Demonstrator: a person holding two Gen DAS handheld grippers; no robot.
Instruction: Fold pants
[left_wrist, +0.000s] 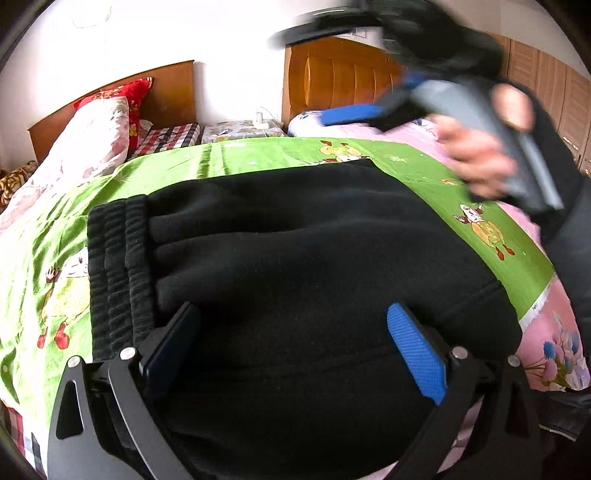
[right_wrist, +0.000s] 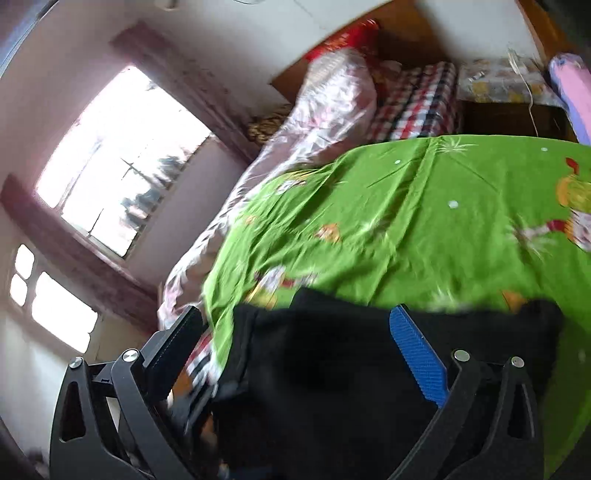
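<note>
Pants (left_wrist: 295, 266) (folded) | waistband left, long axis left-right | left tongs (left_wrist: 295, 350), right tongs (right_wrist: 295, 354) apart

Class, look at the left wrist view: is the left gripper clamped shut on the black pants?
No: the left gripper stands wide open over the black pants, its fingers apart.

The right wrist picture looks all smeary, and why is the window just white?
Right wrist view: the green sheet and black pants are smeared by motion, and the window is blown out by daylight. Left wrist view: the pants look sharp; only the right gripper and hand blur.
</note>
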